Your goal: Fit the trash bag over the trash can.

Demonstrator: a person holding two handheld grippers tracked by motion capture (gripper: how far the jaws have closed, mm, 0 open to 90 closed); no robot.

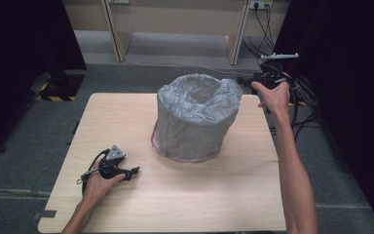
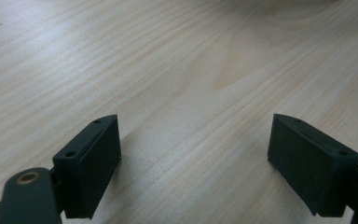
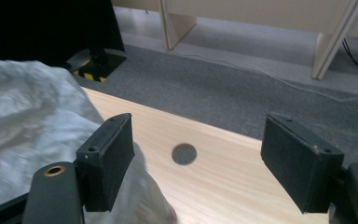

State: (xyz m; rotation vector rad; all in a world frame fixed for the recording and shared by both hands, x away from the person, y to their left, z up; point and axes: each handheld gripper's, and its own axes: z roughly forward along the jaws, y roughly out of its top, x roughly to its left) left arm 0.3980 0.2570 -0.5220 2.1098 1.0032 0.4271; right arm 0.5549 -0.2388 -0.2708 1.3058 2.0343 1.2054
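Bin draped in a grey bag stands at centre of the high view, slightly toward the upper edge of the table; it blocks any straight pass between the 2 sides. Lower half of the tabletop is bare wood, open for passage. Left gripper rests at lower left, well apart from the bin. Right gripper is at upper right, just beside the bag's rim. Cables crowd the floor off the table's upper right corner.

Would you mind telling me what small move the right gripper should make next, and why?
Probably lower the right gripper toward the grey bag's rim beside it. Its jaws stand open with nothing between them, and the bag already drapes over the bin, so any smoothing or tucking starts there.
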